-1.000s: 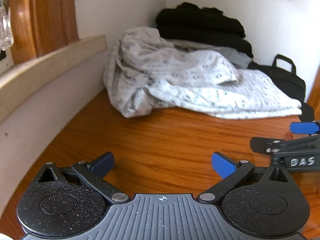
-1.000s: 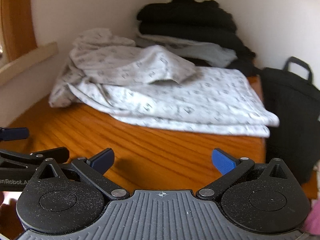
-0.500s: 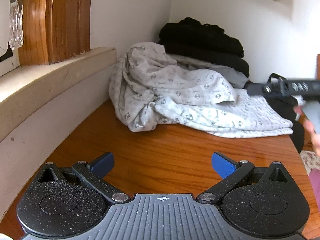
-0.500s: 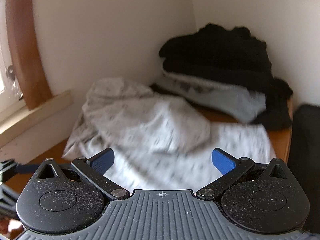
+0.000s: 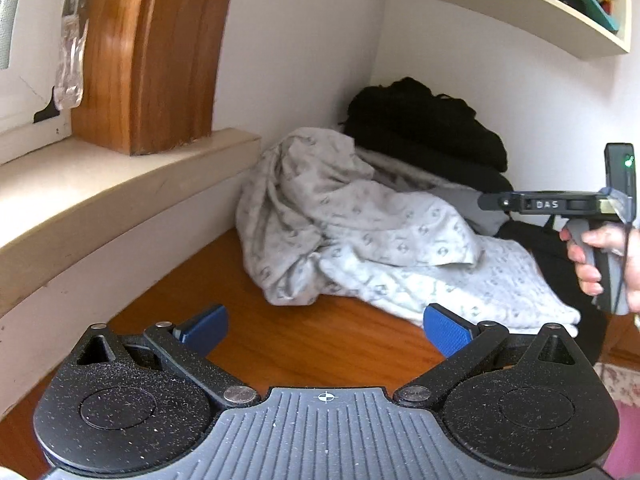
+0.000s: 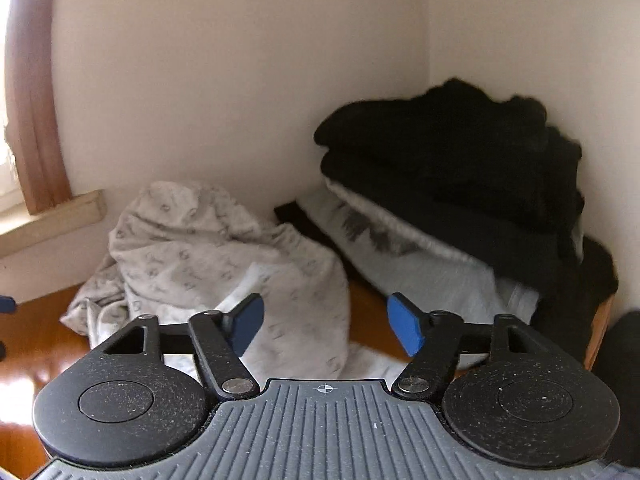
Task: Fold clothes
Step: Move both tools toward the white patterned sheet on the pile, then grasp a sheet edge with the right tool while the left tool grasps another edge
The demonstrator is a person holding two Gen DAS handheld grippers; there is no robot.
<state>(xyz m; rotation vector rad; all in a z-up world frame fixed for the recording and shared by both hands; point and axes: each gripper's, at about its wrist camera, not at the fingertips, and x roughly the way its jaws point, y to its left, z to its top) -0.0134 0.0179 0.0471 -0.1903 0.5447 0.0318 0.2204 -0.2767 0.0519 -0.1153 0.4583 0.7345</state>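
Note:
A crumpled light-grey patterned garment (image 5: 340, 216) lies heaped on the wooden table (image 5: 248, 280), partly over a folded white patterned one (image 5: 480, 284). My left gripper (image 5: 326, 330) hangs open above bare wood, short of the heap. A hand holds my right gripper (image 5: 492, 202) level above the folded piece, at the right of the left wrist view. In the right wrist view the right gripper (image 6: 326, 322) hovers over the crumpled garment (image 6: 208, 248). Its jaws are closing, and the blue pads (image 6: 248, 320) press on nothing.
A stack of black clothes (image 6: 460, 152) sits on a folded grey garment (image 6: 420, 272) in the back corner. A black bag (image 6: 616, 360) stands at the right. A window ledge (image 5: 100, 200) runs along the left, and a wall shelf (image 5: 500, 4) hangs above.
My right gripper has swung from low over the table to above the clothes, and its jaws have narrowed. My left gripper has risen slightly and rolled.

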